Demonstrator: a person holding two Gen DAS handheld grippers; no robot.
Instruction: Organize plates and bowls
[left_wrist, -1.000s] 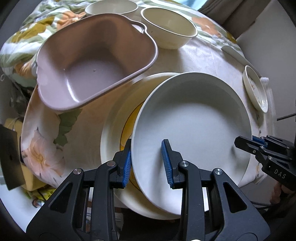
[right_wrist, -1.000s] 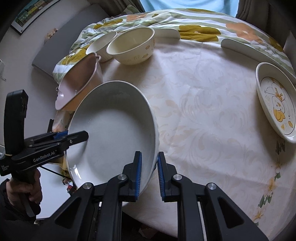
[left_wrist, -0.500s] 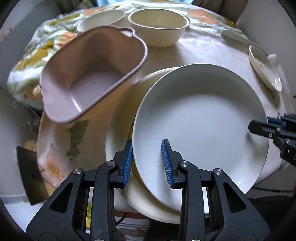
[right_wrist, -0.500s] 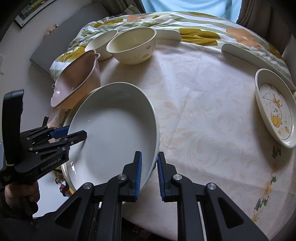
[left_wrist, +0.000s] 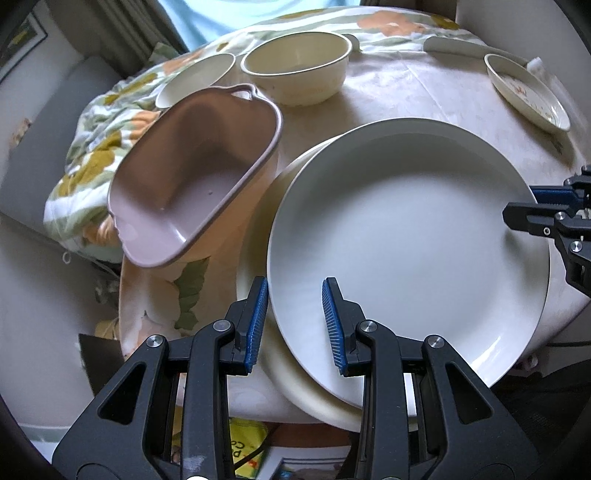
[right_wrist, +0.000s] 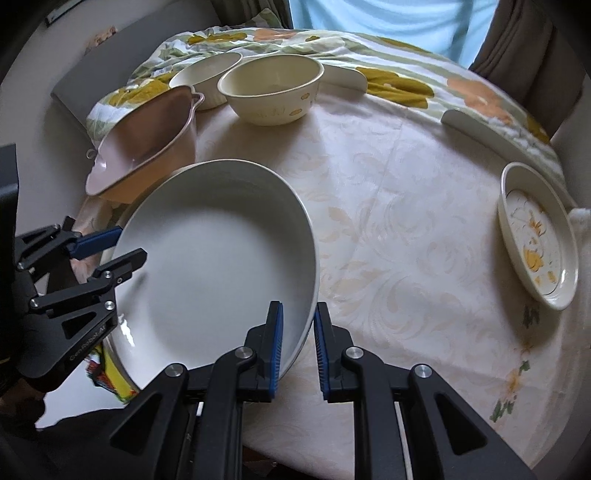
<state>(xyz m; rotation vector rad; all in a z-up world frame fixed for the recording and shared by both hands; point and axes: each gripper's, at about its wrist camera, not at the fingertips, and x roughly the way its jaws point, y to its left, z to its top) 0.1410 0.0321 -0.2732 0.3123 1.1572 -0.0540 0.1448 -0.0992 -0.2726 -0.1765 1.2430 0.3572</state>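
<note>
A large white plate (left_wrist: 406, 240) lies on top of a cream plate (left_wrist: 258, 236) at the table's near left edge; it also shows in the right wrist view (right_wrist: 221, 266). My left gripper (left_wrist: 295, 321) is open, its jaws astride the white plate's near rim. My right gripper (right_wrist: 298, 347) is open with that plate's right rim between its jaws. A pink handled dish (left_wrist: 192, 177) leans tilted to the left. A cream bowl (left_wrist: 295, 70) and a smaller white bowl (left_wrist: 195, 79) stand at the back.
A small plate with a yellow duck print (right_wrist: 535, 236) sits at the right edge. More white dishes (right_wrist: 480, 129) lie on the flowered cloth (right_wrist: 406, 70) at the back. The patterned tablecloth (right_wrist: 406, 221) is bare in the middle.
The white plate has come down flatter onto the cream plate. My right gripper's jaws have widened around its rim. Both cameras have tilted up toward the table's back.
</note>
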